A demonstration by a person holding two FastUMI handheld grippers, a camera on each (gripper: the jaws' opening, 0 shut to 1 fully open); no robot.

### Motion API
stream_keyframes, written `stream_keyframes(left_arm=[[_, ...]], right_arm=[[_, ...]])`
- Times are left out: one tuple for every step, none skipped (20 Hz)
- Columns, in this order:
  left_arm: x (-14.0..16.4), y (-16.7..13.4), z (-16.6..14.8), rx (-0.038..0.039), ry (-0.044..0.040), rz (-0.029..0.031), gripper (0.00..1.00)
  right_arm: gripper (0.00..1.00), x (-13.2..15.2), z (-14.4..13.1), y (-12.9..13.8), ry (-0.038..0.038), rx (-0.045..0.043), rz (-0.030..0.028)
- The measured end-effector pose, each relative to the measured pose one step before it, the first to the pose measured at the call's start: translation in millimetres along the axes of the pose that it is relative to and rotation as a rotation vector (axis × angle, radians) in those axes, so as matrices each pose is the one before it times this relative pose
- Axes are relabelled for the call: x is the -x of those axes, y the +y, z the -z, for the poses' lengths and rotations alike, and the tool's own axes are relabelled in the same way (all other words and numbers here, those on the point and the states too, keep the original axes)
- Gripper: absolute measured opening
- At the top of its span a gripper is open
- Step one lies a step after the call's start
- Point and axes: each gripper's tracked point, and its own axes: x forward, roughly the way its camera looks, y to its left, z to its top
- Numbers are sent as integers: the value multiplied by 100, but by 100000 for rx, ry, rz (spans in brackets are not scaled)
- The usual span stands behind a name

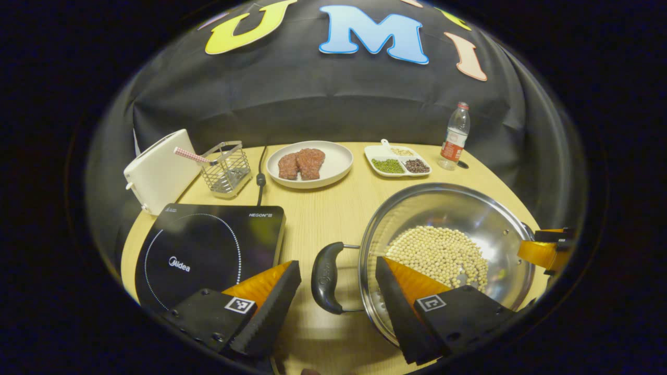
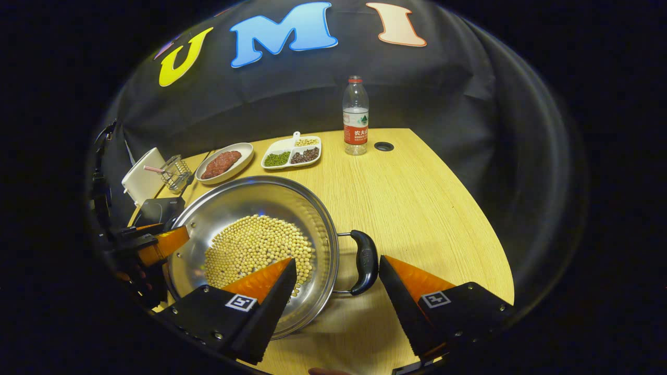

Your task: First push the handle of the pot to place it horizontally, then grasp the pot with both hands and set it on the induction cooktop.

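Note:
A steel pot [image 1: 458, 208] holding soybeans [image 1: 440, 252] stands on the wooden table, to the right of the black induction cooktop [image 1: 203, 250]. Its left black loop handle [image 1: 325, 278] lies between the fingers of my left gripper [image 1: 337, 271], which is open; one finger overlaps the pot's rim. In the right gripper view the pot [image 2: 250, 203] sits at the left, and its other handle [image 2: 365, 263] lies between the fingers of my open right gripper [image 2: 337, 265]. Each gripper also appears at the far side of the pot: the right gripper [image 1: 547, 250] and the left gripper [image 2: 156, 242].
Behind the cooktop stand a white appliance [image 1: 159, 169] and a wire basket [image 1: 226, 169], with a black cable [image 1: 260, 179] beside them. A plate of meat [image 1: 310, 164], a divided dish of beans [image 1: 398, 161] and a water bottle [image 2: 356, 117] line the back. The table's right edge [image 2: 484, 219] is close.

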Motion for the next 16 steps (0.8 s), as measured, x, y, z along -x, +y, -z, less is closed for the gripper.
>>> stream_keyframes(left_arm=[[-297,-5,59,-479,261,48,97],[-356,33,-95,-596,44,-173,99],[-151,-78,114,-634,149,-24,99],[-366,-132,116,-548,529,-72,97],[-355,-113,236,-687,585,-73,96],[-341,-104,241,-876,571,-198,94],[-234,-322,115,-564,346,805,95],[-158,-198,-46,-844,-29,-100,87],[141,139,-150,-1165,-616,-165,82],[-205,13,77,-149,113,253,78],[17,-52,24,444,-90,437,81],[-153,29,92,382,335,522,81],[202,49,-12,-539,-41,196,79],[111,122,15,-468,80,347,79],[227,-1,15,-197,-105,123,74],[-27,-83,98,388,206,579,76]], right_arm=[[99,-570,9,-104,429,-20,311],[99,-250,119,-168,489,39,456],[99,-496,202,-25,952,167,450],[99,-531,436,41,1077,157,97],[99,-589,235,24,657,41,5],[99,-762,153,-74,913,142,318],[99,-399,79,6,171,-361,76],[98,-206,170,-115,550,-515,587],[95,-358,183,-50,591,-416,512],[91,-441,269,-263,1163,-205,936],[85,-347,286,67,1073,-766,-742],[77,-10,6,-20,-709,-1494,-539],[78,9,143,85,628,-610,-1236],[78,-169,-127,36,94,-827,-557],[75,-30,-320,18,-8,-996,-1218],[69,0,151,-25,979,-1286,-295]])
